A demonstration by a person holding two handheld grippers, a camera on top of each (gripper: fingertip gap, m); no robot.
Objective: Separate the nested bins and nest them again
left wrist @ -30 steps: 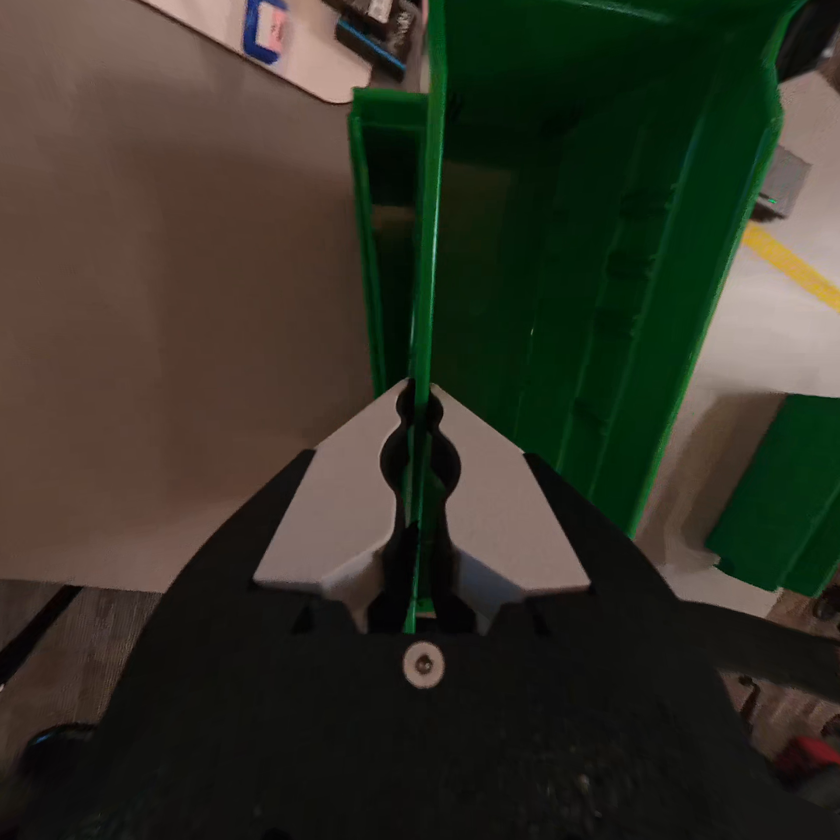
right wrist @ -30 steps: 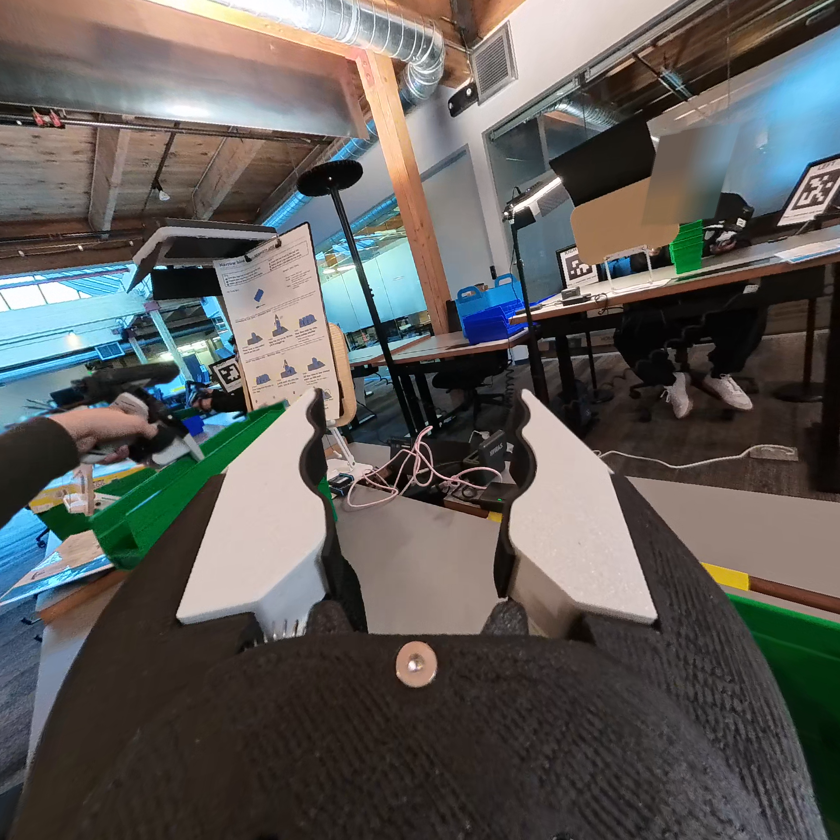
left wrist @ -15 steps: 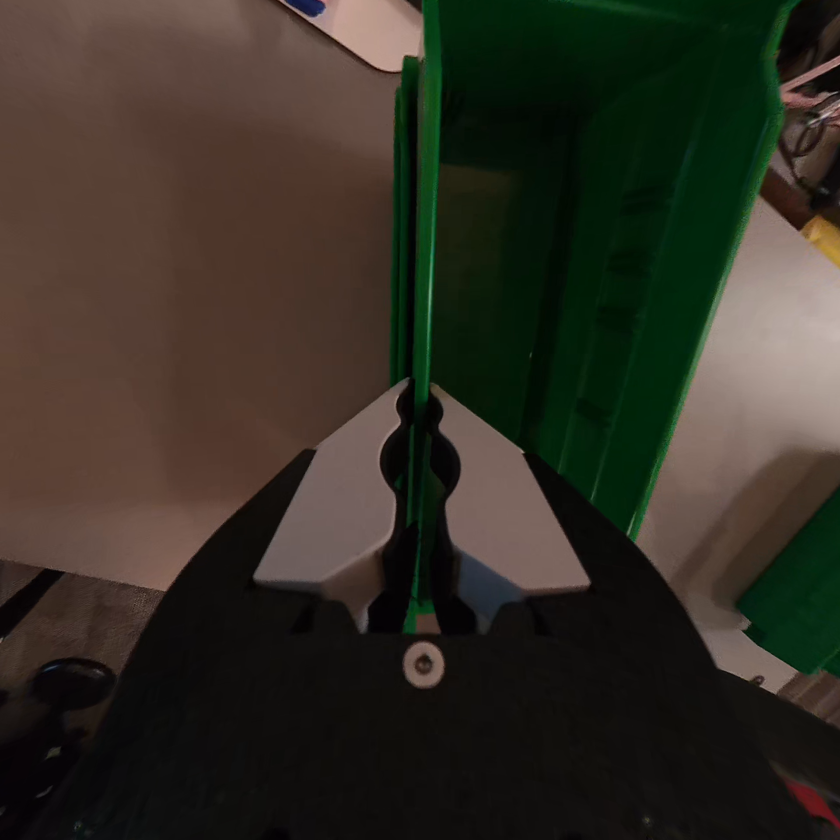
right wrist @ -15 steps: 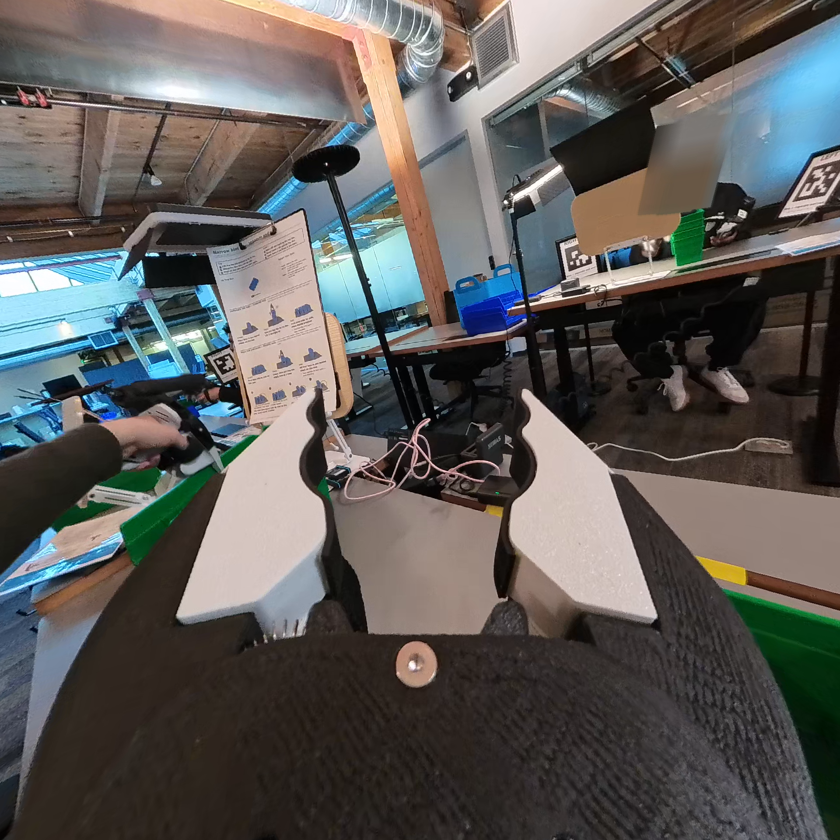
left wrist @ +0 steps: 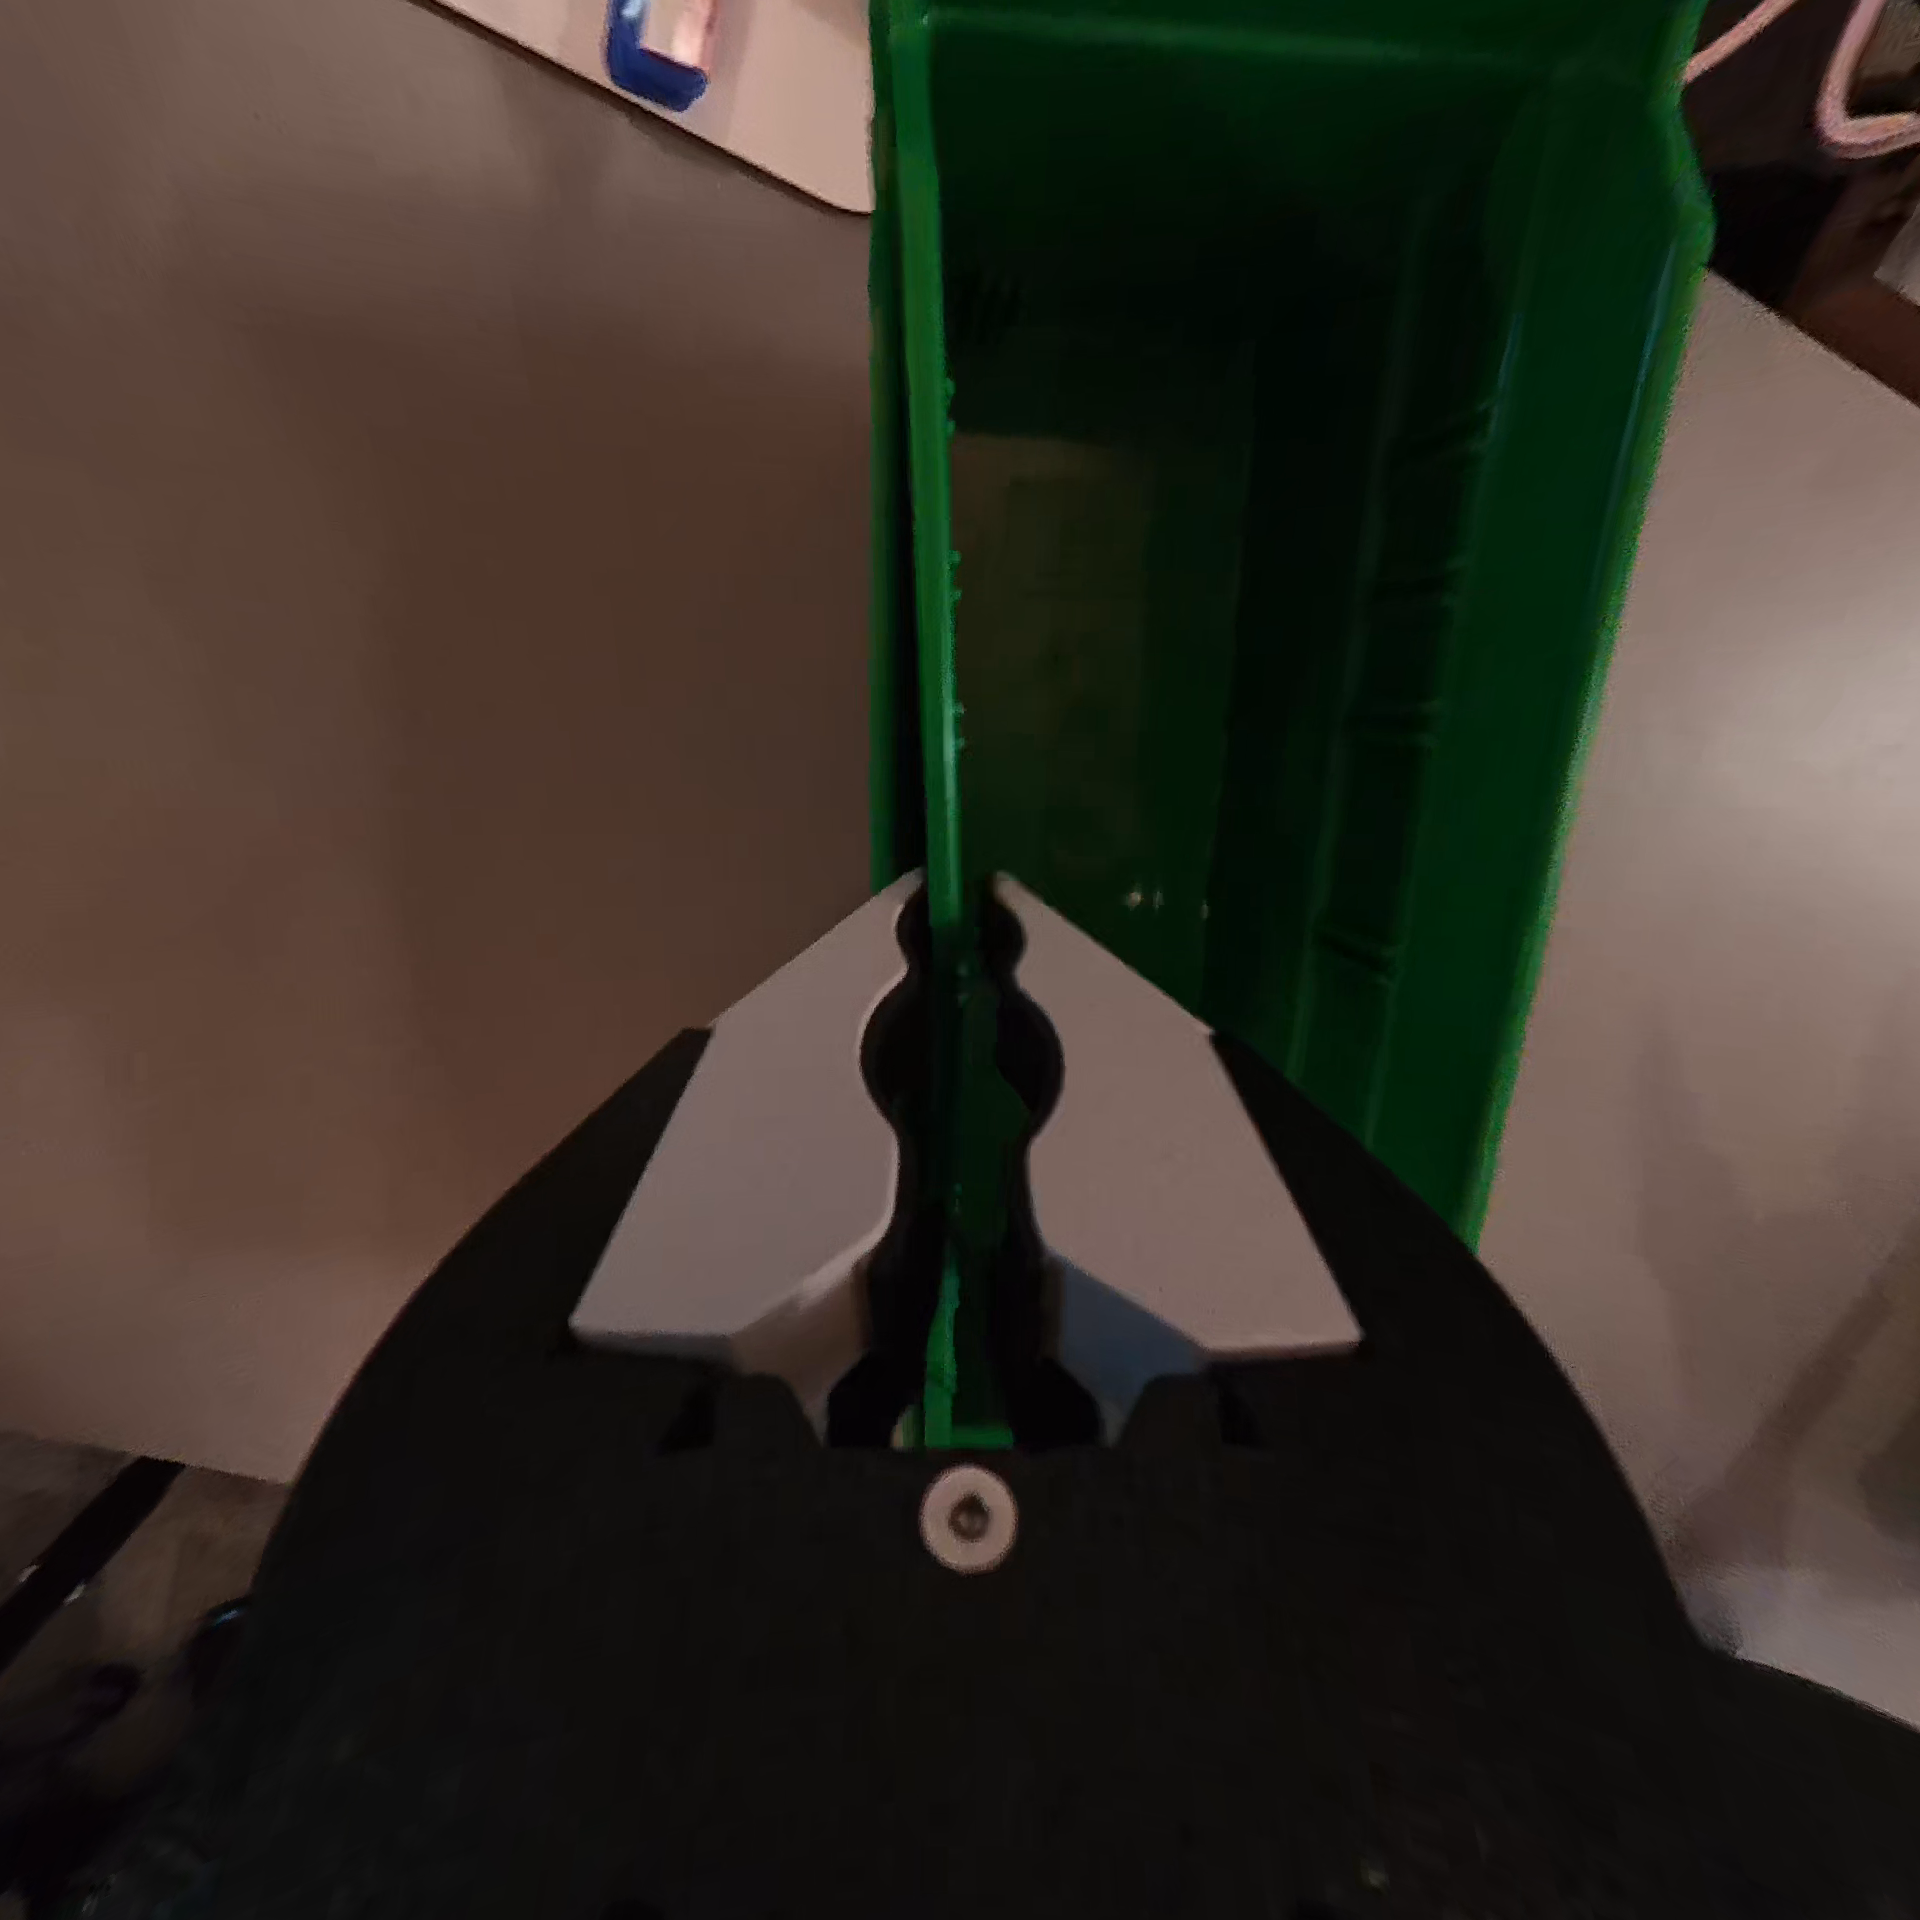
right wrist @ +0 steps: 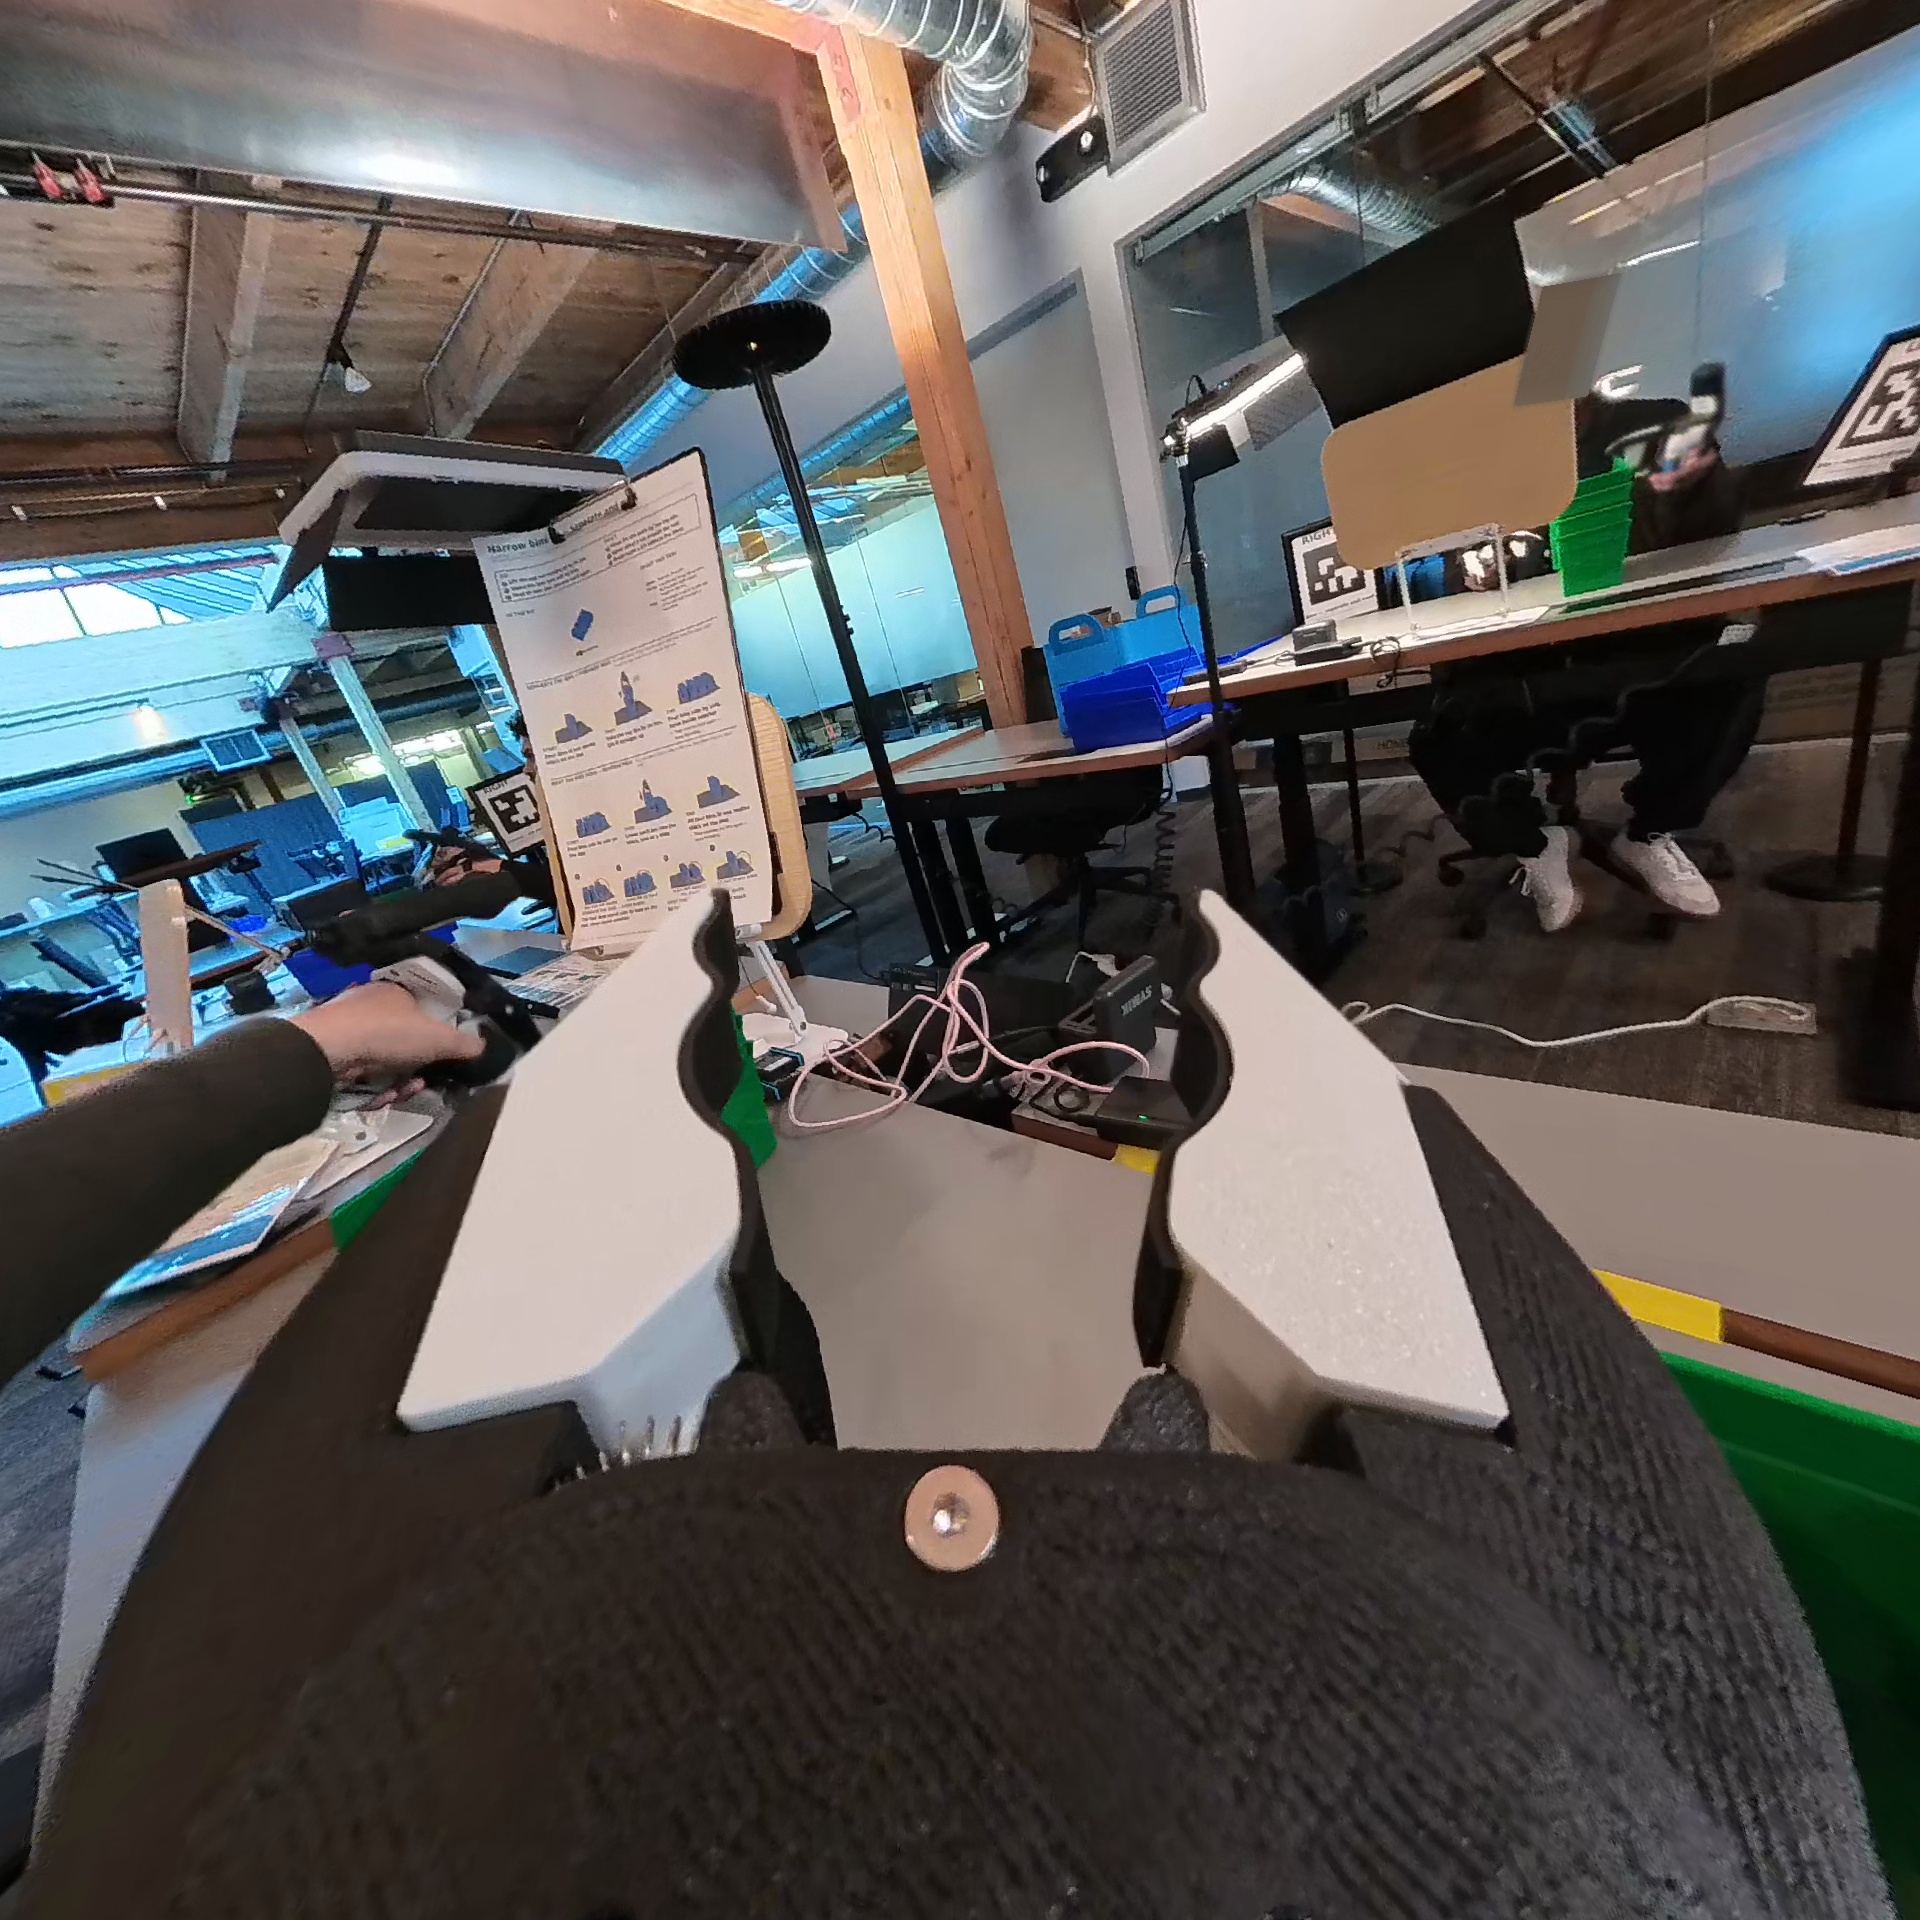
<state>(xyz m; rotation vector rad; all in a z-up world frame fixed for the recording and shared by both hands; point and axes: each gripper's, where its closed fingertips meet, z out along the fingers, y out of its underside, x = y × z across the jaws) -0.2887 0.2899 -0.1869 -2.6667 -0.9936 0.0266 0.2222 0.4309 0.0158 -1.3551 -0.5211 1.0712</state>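
In the left wrist view my left gripper (left wrist: 958, 883) is shut on the left side wall of a long narrow green bin (left wrist: 1403, 623), held lengthwise away from me over the grey table (left wrist: 416, 727). A thin green strip of a second bin (left wrist: 883, 623) shows tight against the outside of that wall. My right gripper (right wrist: 961, 904) is open and empty above the table. Part of another green bin (right wrist: 1818, 1507) shows at the lower right of the right wrist view. The hand holding the left gripper (right wrist: 436, 1029) shows at the left there, with bits of green bin (right wrist: 753, 1101) beyond my left finger.
A clipboard stand with an instruction sheet (right wrist: 634, 707) and a tangle of cables (right wrist: 935, 1049) stand at the table's far edge. A white sheet with a blue item (left wrist: 665, 42) lies beyond the bins. Yellow tape (right wrist: 1662, 1314) marks the table edge. A person sits at a distant desk.
The held bin has moved over the second bin, whose visible part shrank from a wide end to a thin strip. The green bin at the right has left the left wrist view. The right gripper stays open.
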